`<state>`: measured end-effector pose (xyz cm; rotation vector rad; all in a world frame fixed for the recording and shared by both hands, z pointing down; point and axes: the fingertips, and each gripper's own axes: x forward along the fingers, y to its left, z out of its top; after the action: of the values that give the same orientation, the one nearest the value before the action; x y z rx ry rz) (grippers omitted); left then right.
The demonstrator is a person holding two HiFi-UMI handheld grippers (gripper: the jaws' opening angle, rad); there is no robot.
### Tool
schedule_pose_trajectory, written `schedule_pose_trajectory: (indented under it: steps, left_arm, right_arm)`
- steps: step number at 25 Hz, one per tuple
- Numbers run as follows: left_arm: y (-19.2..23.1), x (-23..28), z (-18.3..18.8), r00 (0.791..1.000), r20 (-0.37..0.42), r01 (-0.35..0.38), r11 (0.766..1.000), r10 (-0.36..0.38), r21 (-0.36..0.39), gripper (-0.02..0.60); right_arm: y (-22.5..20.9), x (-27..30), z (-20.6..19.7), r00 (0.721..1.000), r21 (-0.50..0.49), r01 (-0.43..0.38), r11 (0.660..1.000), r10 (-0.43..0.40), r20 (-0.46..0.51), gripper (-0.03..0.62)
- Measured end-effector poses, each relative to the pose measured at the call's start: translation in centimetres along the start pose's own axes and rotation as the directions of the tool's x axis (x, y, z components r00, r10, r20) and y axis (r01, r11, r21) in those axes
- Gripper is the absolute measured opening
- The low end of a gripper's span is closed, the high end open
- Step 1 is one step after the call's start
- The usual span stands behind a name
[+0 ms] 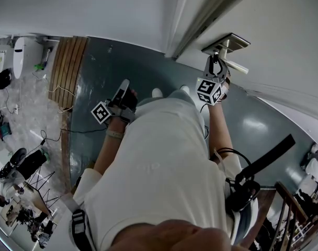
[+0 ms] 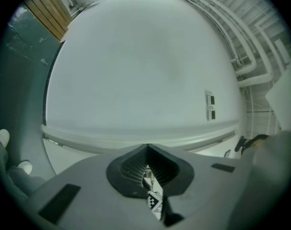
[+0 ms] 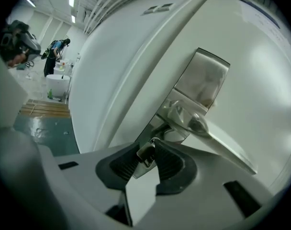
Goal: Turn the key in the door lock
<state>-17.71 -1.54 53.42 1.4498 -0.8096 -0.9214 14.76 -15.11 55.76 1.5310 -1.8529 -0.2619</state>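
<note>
A metal lock plate (image 1: 229, 43) with a lever handle (image 1: 238, 67) sits on the white door (image 1: 290, 46). In the right gripper view the plate (image 3: 205, 80) and lever (image 3: 217, 140) are close ahead. My right gripper (image 1: 216, 63) reaches up to the lock, below the handle. Its jaws (image 3: 147, 152) are shut on the small metal key (image 3: 145, 156), whose head is pinched between the dark pads. The key's blade is hidden in the lock. My left gripper (image 1: 122, 90) hangs away from the door, over the floor, and holds nothing. Its jaw tips (image 2: 148, 148) meet.
The white door frame (image 1: 201, 20) runs beside the lock. A dark green floor (image 1: 96, 67) lies below, with wooden slats (image 1: 67, 69) and cables to the left. A stair railing (image 1: 292, 213) stands at lower right. The left gripper faces a white wall with two small panels (image 2: 210, 105).
</note>
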Motion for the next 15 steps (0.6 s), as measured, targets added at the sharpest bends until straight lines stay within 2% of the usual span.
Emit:
schedule_pose_trajectory:
  steps: [2,5,7,8,9,11,12,15]
  left_arm:
    - [-0.2,0.0,0.1,1.000,0.005,0.002,1.000,-0.002,-0.001,0.008]
    - [-0.3,-0.3,0.4,1.000,0.014,0.001,1.000,-0.001,0.003,0.008]
    - [-0.2,-0.4,0.5,1.000,0.022,0.000,1.000,0.001,-0.001,0.008]
    - [-0.2,-0.4,0.5,1.000,0.023,0.000,1.000,0.000,-0.002,0.008]
    - [-0.2,-0.3,0.4,1.000,0.022,0.001,1.000,-0.001,0.000,0.008]
    - [-0.1,-0.1,0.3,1.000,0.018,0.001,1.000,-0.001,0.003,0.008]
    - [-0.1,0.0,0.2,1.000,0.017,0.001,1.000,-0.001,0.002,0.008]
    - [0.0,0.0,0.2,1.000,0.013,0.000,1.000,0.000,0.000,0.008]
  right_arm:
    - [-0.2,0.0,0.1,1.000,0.057,0.015,0.998,-0.016,0.014,0.104]
    - [-0.4,0.0,0.2,0.999,0.193,-0.001,0.981,-0.007,0.040,0.103]
    - [-0.6,0.0,0.1,0.998,0.308,-0.027,0.951,0.009,0.061,0.097]
    - [-0.8,0.0,-0.2,0.997,0.387,-0.045,0.921,0.021,0.068,0.091]
    - [-1.0,0.1,-0.5,0.996,0.487,-0.070,0.870,0.037,0.078,0.066]
    - [-1.5,0.3,-1.1,0.991,0.675,-0.127,0.726,0.070,0.112,0.061]
    - [-1.5,0.4,-1.2,0.988,0.733,-0.150,0.664,0.082,0.128,0.061]
    - [-1.6,0.5,-1.3,0.980,0.836,-0.199,0.512,0.113,0.164,0.060]
